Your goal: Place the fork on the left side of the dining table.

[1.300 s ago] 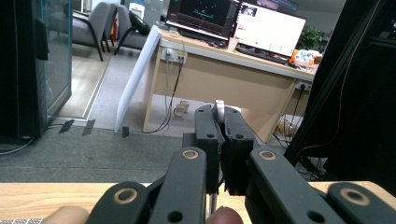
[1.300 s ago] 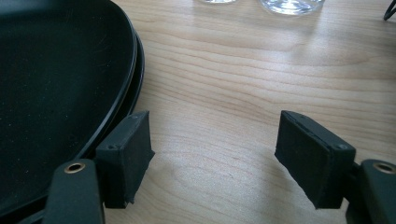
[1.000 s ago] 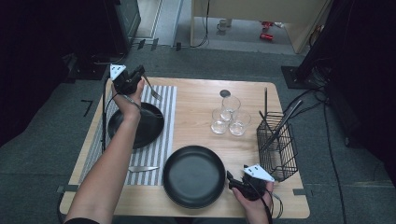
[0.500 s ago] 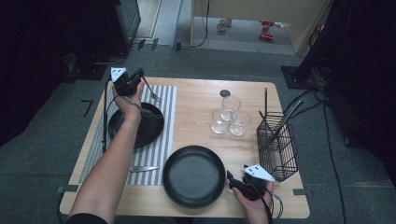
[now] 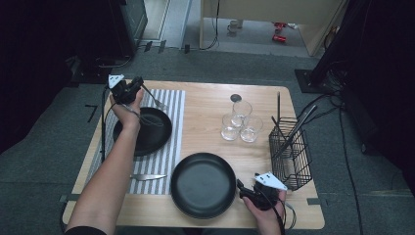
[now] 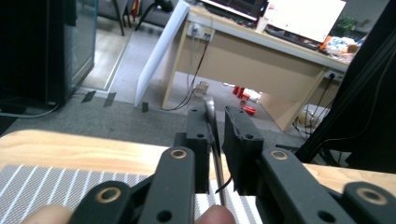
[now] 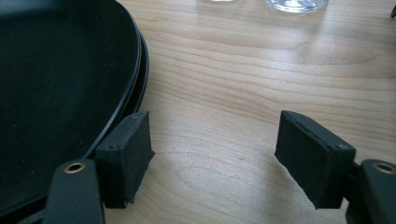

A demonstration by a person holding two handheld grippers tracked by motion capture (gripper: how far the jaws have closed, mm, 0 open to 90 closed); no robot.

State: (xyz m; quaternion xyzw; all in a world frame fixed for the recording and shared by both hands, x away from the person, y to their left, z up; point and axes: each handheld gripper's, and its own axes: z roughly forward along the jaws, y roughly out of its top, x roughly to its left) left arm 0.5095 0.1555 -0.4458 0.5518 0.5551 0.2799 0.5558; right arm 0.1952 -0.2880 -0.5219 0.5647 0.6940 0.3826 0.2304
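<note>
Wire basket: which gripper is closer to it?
Right. The right gripper sits on the table just left of the wire basket, by the near black plate. The left gripper is at the far-left corner.

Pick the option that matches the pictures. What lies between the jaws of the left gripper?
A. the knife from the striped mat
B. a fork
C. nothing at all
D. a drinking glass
B: a fork stands between the jaws of the left gripper, its thin metal shaft running up the gap. The jaws have just been opening, and a gap shows beside the shaft.
</note>
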